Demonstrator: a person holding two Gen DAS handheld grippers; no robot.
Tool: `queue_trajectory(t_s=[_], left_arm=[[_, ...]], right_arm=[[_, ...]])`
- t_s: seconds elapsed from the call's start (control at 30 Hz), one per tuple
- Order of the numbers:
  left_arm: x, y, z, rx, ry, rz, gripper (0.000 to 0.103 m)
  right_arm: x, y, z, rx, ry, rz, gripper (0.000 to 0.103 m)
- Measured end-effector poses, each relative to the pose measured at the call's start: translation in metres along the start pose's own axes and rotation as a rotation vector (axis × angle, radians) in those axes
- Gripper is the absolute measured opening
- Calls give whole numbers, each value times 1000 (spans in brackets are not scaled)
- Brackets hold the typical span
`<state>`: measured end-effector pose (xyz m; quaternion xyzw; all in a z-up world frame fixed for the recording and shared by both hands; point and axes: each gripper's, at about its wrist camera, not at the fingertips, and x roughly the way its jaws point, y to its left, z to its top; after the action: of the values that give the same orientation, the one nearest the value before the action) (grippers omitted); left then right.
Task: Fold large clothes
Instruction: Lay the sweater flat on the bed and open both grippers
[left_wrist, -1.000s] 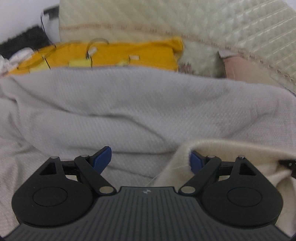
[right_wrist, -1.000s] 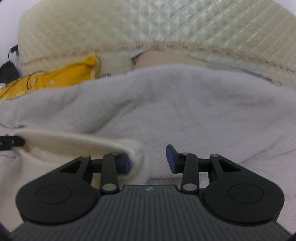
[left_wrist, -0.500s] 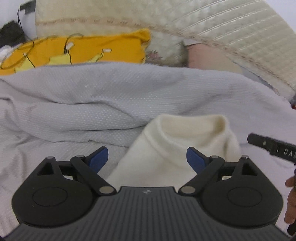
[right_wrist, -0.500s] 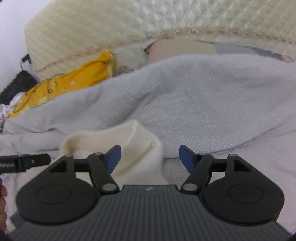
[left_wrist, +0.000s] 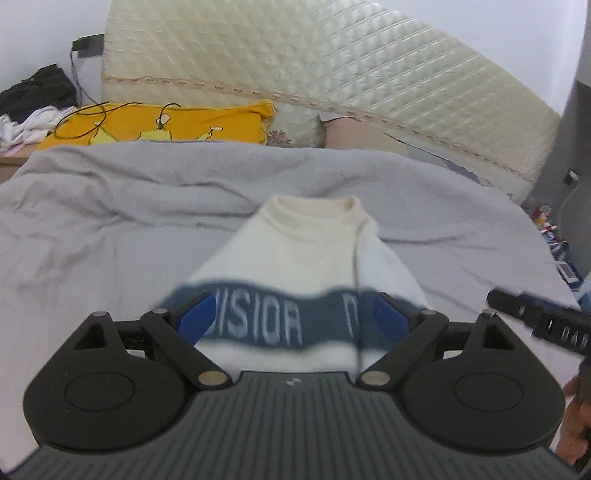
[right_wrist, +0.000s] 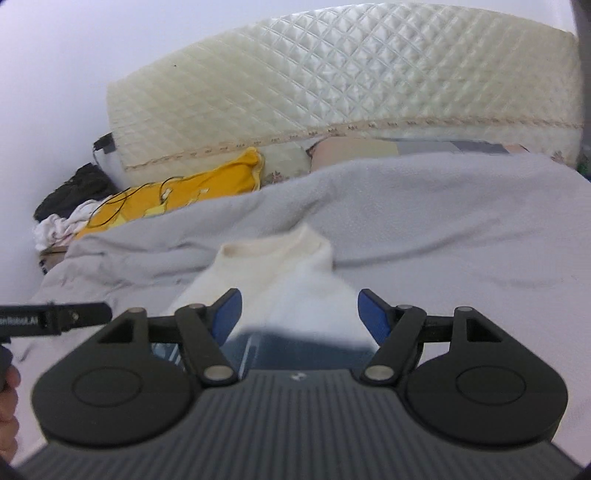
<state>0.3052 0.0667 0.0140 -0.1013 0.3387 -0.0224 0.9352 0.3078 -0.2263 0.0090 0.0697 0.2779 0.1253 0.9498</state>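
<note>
A cream sweater (left_wrist: 314, 240) is laid flat on the bed, on top of a grey blanket (left_wrist: 110, 206). Its neck is turned away, toward the far end of the bed. A dark blue band (left_wrist: 280, 325) with pale letters is seen across its near part, blurred in both views. In the right wrist view the sweater (right_wrist: 280, 273) is seen a little to the left, and the band (right_wrist: 295, 350) is only a dark smear.

The left gripper (left_wrist: 294, 316) is held above the near part of the sweater. Its blue fingers (left_wrist: 195, 317) are spread wide apart, and nothing is pinched between them. The right gripper (right_wrist: 300, 315) is held the same way. Its fingers (right_wrist: 373, 317) are spread apart too, having just been opened, and the sweater is seen under them, not gripped.

A black bar of the right gripper is seen at the right edge of the left wrist view, with part of a hand (left_wrist: 572, 424) below it. Part of a hand (right_wrist: 7, 402) is seen at the left edge of the right wrist view.

Behind the blanket a yellow pillow (left_wrist: 166, 125) is laid, with thin black cords across it. A pink pillow (left_wrist: 351, 134) is beside it. A quilted mattress (left_wrist: 295, 62) is leaned against the white wall behind them. Some dark and white clothes (left_wrist: 33, 107) are piled at the far left.
</note>
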Motion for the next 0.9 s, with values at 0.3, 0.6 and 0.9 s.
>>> queue_trajectory(t_s=[0.3,0.6,0.9], left_arm=[[-61,-2,-111,8,29,-7,94],[-74,-9,-188,50,91,-17,93],[-71,-12,-200,75,97,10,93]], right_arm=[[-96,29,-105,-42,-9,64,72],[-121,56,-192,-51,123,171,72],[-86,64,-221,-38,265,182,71]])
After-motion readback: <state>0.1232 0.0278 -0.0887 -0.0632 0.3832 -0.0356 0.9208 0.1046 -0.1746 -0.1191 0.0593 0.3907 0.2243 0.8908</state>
